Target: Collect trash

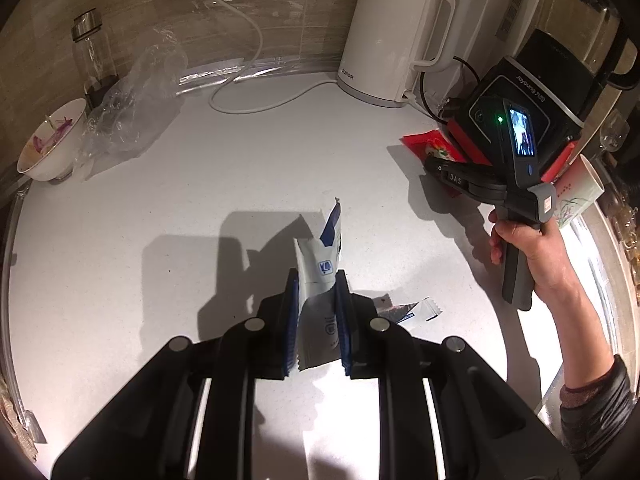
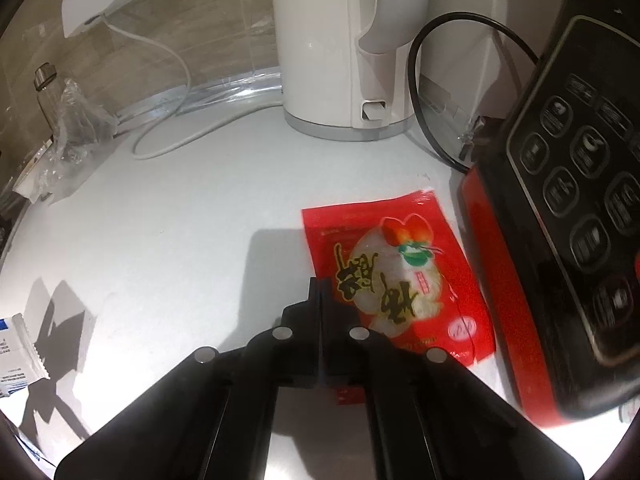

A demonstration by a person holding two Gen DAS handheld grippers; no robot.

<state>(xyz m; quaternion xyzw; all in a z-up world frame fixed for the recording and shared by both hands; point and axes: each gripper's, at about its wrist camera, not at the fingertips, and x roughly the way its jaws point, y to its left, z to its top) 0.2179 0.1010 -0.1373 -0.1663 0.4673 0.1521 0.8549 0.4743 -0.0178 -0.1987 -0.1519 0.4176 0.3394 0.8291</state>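
A white and blue wrapper (image 1: 320, 276) stands pinched between the pads of the left gripper (image 1: 317, 280) above the white counter (image 1: 200, 184). A red packet (image 2: 400, 276) lies flat by the black appliance (image 2: 572, 200), and the right gripper (image 2: 321, 286), jaws pressed together, is at the packet's left edge.

We see the red packet (image 2: 404, 276) partly hidden by the right hand-held gripper (image 2: 321, 284); the blender's (image 2: 580, 216) panel icons blur; the frame edge crops the kettle (image 2: 320, 40).
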